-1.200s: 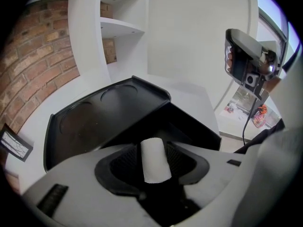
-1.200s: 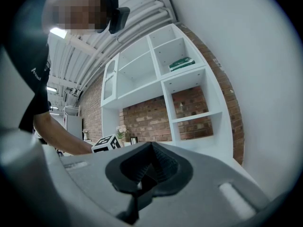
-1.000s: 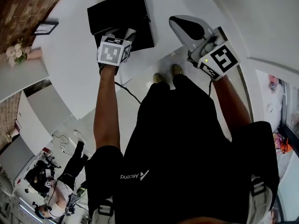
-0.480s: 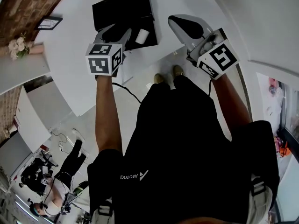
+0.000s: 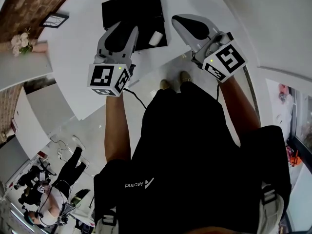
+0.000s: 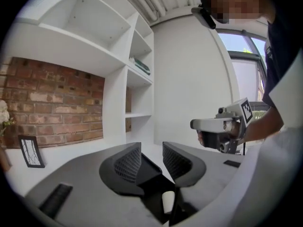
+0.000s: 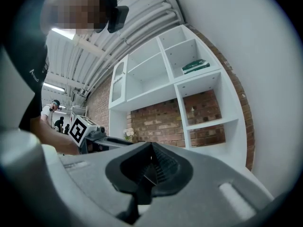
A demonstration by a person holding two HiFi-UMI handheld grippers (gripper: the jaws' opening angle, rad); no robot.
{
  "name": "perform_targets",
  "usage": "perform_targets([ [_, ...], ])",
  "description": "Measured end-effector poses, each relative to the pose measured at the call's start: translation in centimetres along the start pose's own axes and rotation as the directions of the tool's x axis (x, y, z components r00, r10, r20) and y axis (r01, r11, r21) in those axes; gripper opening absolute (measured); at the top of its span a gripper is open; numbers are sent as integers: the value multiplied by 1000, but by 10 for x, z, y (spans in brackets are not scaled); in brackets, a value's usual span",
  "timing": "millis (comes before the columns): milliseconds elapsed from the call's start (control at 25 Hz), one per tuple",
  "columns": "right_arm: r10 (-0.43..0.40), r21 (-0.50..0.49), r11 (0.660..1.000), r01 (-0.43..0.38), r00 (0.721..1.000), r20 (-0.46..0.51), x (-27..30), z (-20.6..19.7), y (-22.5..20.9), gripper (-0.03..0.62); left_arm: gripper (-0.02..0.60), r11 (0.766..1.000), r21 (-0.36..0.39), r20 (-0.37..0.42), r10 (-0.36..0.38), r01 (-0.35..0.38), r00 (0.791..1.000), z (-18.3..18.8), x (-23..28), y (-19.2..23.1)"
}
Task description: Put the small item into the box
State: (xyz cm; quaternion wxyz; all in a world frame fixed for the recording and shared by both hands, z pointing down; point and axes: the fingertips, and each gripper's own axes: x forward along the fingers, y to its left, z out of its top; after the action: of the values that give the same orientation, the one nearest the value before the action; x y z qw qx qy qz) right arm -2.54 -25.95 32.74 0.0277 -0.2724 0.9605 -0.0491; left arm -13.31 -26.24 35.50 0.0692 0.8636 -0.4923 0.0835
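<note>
The small white cylinder item (image 5: 156, 38) lies at the near right corner of the flat black box (image 5: 129, 9) on the white table. In the left gripper view, the item (image 6: 168, 202) shows below the jaws, inside the box (image 6: 149, 193). My left gripper (image 5: 121, 32) hangs just short of the box, left of the item. Its jaws are apart and closing, with nothing between them (image 6: 151, 157). My right gripper (image 5: 184, 23) hovers right of the box, shut and empty (image 7: 151, 162).
The white table (image 5: 73, 57) runs off to the left, with a framed picture (image 5: 54, 19) and flowers (image 5: 22, 42) at its far left. White shelves (image 7: 189, 93) on a brick wall stand behind. The person's feet show below the table edge.
My left gripper has drawn back from over the box toward the person, which uncovers the white item lying in the box. The right gripper has barely shifted.
</note>
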Motion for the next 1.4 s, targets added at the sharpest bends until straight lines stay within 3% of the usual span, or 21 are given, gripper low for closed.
perform_targets([
  [320, 18, -52, 999, -15, 999, 50, 2, 33, 21, 0, 59, 998, 42, 207, 33, -42, 978, 56, -37, -17],
  [600, 29, -90, 996, -21, 995, 94, -9, 54, 45, 0, 31, 997, 59, 315, 25, -46, 949, 79, -64, -34],
  [960, 19, -117, 993, -6, 993, 113, -26, 59, 62, 0, 11, 997, 71, 362, -5, -22, 932, 84, -79, -53],
  [1400, 16, -136, 991, 0, 993, 116, -36, 59, 69, 0, -2, 996, 86, 373, -20, -13, 928, 85, -82, -62],
])
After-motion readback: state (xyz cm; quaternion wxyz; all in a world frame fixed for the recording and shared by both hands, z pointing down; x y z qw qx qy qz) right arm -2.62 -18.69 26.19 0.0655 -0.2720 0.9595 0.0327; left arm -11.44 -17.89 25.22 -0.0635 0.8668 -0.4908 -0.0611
